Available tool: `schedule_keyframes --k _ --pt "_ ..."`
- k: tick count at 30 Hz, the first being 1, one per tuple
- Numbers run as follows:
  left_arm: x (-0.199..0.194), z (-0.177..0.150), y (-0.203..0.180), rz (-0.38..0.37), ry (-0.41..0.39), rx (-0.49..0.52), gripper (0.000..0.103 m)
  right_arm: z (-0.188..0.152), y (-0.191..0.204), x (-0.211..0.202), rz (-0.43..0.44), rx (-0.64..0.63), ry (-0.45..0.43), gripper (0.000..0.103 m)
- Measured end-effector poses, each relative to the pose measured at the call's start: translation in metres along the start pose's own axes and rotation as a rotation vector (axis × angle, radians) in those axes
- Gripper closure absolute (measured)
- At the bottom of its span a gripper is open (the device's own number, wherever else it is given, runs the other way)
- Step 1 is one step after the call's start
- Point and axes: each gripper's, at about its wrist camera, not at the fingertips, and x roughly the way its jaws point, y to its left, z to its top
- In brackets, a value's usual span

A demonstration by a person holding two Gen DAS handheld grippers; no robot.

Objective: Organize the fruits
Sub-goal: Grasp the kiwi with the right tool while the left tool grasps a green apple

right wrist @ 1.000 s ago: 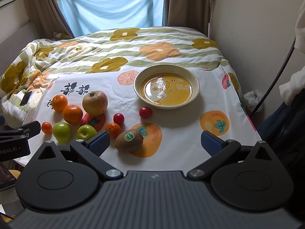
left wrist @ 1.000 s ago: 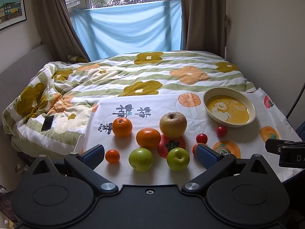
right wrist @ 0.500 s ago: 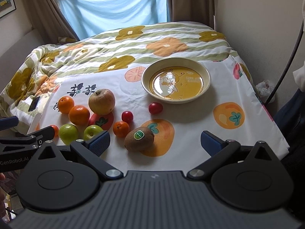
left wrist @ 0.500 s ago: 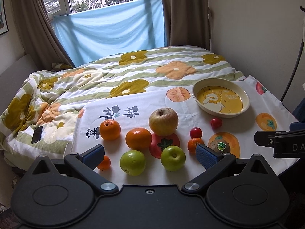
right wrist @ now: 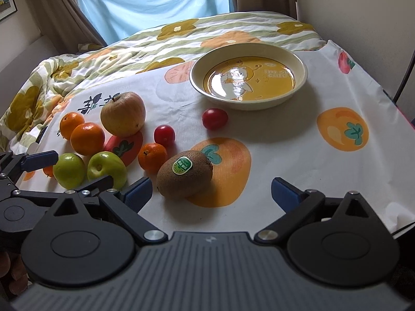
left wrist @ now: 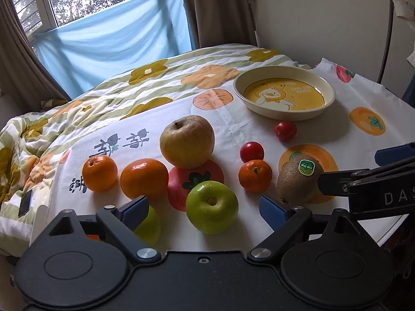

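The left tool (left wrist: 205, 206) hangs low over the desk's white cloth printed with orange persimmons (left wrist: 259, 235), its blue-padded jaws wide but closing; a round green apple (left wrist: 212, 210) sits between them with a gap on each side, held by neither pad. A second green apple (left wrist: 147, 224) is half hidden behind this tool's left finger. Just ahead of it lie a glossy orange mandarin (left wrist: 144, 177) and, further left, another mandarin (left wrist: 99, 172). A large yellow-brown apple (left wrist: 187, 141) stands straight ahead, beyond the green one. Ahead to the right sit a small tangerine (left wrist: 255, 175) and a red cherry tomato (left wrist: 251, 151) just behind it, touching or nearly so.

The right tool (right wrist: 211, 190) has its jaws spread wide and holds nothing. A fuzzy brown kiwi with a green sticker (right wrist: 184, 177) lies just in front of its left finger, not gripped. A second red cherry tomato (right wrist: 214, 118) rests further ahead, and beyond that stands the empty cream dish with a yellow duck picture (right wrist: 301, 77), well ahead and slightly right of this tool. The left tool's arm shows at the right tool's far left, beside the green apples.
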Motion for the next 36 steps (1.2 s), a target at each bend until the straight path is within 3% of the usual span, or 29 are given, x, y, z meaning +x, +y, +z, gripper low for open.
schedule_keyframes --k 8,16,28,36 --pt "0.032 -0.011 -0.008 -0.003 0.027 0.027 0.025 -0.009 -0.005 0.026 0.034 -0.004 0.012 0.0" --pt "0.036 -0.015 -0.009 -0.002 0.02 0.018 0.045 -0.008 0.003 0.035 0.07 -0.017 0.001 0.0" --pt "0.031 -0.018 0.0 -0.034 0.031 0.001 0.045 -0.006 0.012 0.05 0.086 -0.051 0.01 0.002" --pt "0.03 -0.02 0.0 -0.029 0.036 -0.01 0.045 -0.005 0.022 0.055 0.069 -0.133 -0.012 0.015"
